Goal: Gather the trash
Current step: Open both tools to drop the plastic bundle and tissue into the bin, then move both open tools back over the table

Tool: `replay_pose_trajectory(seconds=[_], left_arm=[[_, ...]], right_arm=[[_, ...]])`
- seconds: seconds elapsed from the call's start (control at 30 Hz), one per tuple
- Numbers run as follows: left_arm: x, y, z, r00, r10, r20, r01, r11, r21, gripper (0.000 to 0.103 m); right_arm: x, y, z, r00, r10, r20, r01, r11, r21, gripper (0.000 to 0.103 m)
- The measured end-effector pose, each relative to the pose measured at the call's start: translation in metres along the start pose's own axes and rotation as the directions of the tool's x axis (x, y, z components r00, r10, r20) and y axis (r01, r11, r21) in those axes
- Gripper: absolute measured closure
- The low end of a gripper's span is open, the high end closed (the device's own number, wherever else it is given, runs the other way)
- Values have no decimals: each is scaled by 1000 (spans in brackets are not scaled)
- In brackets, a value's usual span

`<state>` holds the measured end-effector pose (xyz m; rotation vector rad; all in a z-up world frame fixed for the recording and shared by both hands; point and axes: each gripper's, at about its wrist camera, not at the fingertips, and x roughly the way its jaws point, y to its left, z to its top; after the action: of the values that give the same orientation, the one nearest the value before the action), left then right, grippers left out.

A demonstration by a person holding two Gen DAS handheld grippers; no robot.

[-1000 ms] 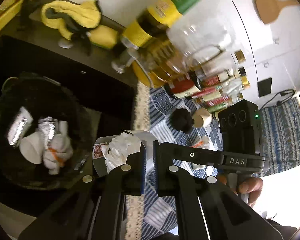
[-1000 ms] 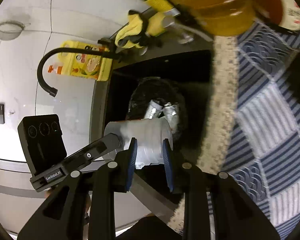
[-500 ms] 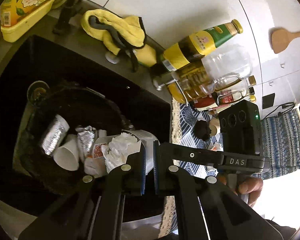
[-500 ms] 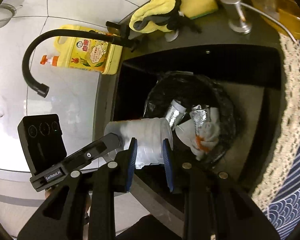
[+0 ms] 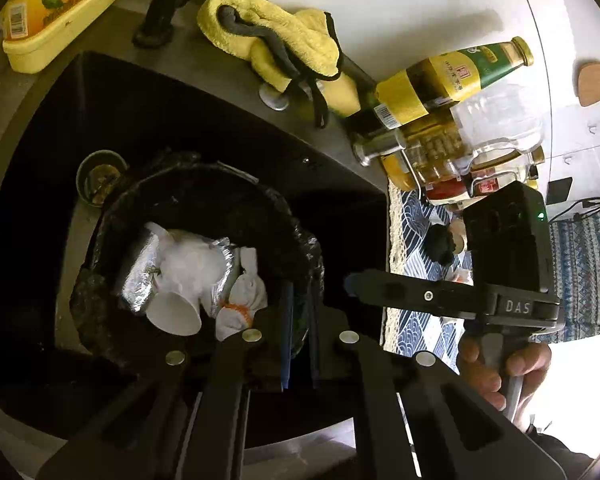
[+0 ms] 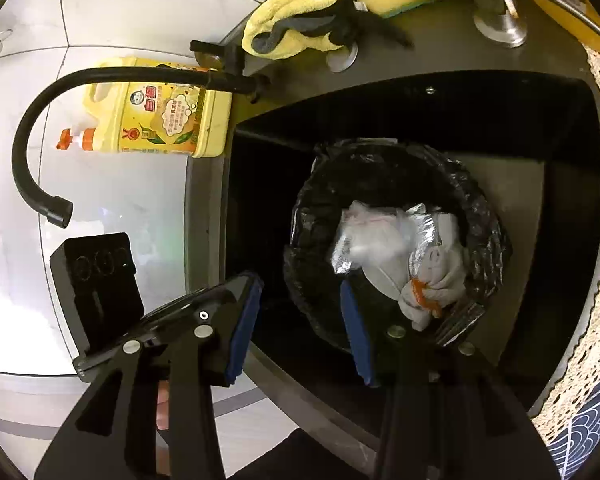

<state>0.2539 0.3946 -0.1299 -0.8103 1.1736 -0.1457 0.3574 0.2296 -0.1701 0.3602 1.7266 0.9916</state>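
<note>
A bin lined with a black bag [image 5: 228,196] [image 6: 476,200] stands in the dark sink. It holds trash: foil wrappers [image 5: 138,276] [image 6: 420,224], a white paper cup [image 5: 176,312], a clear plastic cup [image 5: 192,258] [image 6: 364,232] and a crumpled tissue with an orange band [image 5: 240,308] [image 6: 432,288]. My left gripper [image 5: 299,334] is over the bin's right rim, its jaws a narrow gap apart and empty. My right gripper [image 6: 302,322] is open wide and empty, just above the bin's near left rim.
A yellow cloth [image 5: 272,44] [image 6: 300,4], a yellow detergent jug [image 5: 60,4] [image 6: 160,120] and a black faucet hose [image 6: 40,128] are behind the sink. Bottles [image 5: 452,84] stand at the counter's right by a blue patterned mat [image 5: 416,232] [image 6: 580,420].
Both grippers moved over the bin. The right gripper opened and let the clear plastic cup fall into the bin. The left gripper's tissue-stuffed cup is gone from its jaws.
</note>
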Motion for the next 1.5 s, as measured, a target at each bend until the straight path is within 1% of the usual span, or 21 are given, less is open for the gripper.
replay_pose_trajectory(seconds=[0.13,0.17,0.2,0.27,0.33,0.67,0.77,0.83,0.87,1.03,1.07,1.13,1.17,1.23,1.3,1.33,1.47,1.5], left_arm=[[-1,2,0,1000,-2,0,2,1000,3,96],[0,3,0,1000,-2,-1,2,1000,3,94],[-1,3,0,1000,-1,-2,1,1000,4,84],[-1,2,-1,1000,2,-1,-2,1000,6,81],[-2,-1,-2,1000,27,3,-27,999,23,81],[-5,-15,-13,999,48,14,-48,998,48,81],[-4,-20,-16,998,56,20,-57,997,49,81],[-1,-22,-16,998,55,23,-56,997,46,76],[2,-24,-16,998,59,22,-60,997,49,71],[15,-45,-21,998,50,24,-52,996,66,71],[19,-53,-22,999,46,17,-47,996,80,70],[27,-70,-25,999,44,10,-45,993,112,68],[30,-76,-26,999,47,10,-48,991,122,62],[35,-91,-28,999,46,10,-47,988,146,61],[43,-111,-29,999,43,1,-42,983,181,61],[48,-123,-29,999,43,-5,-41,978,203,61],[65,-162,-31,999,42,-21,-35,966,258,61],[70,-171,-31,999,43,-26,-34,963,267,57]], right_arm=[[1,4,0,1000,-1,6,1,1000,-7,59],[0,5,-1,1000,-1,8,1,1000,-9,59],[0,6,-1,1000,-1,9,1,1000,-9,59],[-1,5,-2,1000,1,13,-1,1000,-6,59],[-3,3,-4,1000,3,16,-3,1000,1,59],[-22,-10,-17,999,3,42,-5,1000,26,59],[-36,-17,-25,998,-3,57,1,999,41,59],[-48,-22,-30,997,-2,74,-1,999,45,59],[-55,-26,-33,996,-3,85,-2,999,53,59],[-99,-50,-47,988,-16,156,2,996,93,59],[-109,-56,-49,985,-19,170,2,995,100,58],[-130,-68,-55,979,-26,204,0,992,125,52],[-144,-75,-58,973,-27,231,-5,990,138,51],[-168,-86,-64,962,-45,269,4,989,150,51],[-198,-101,-72,945,-75,317,23,986,166,51],[-208,-107,-76,939,-87,331,31,985,172,50],[-260,-137,-94,904,-159,397,80,975,208,49],[-269,-143,-97,898,-173,406,90,972,215,49]])
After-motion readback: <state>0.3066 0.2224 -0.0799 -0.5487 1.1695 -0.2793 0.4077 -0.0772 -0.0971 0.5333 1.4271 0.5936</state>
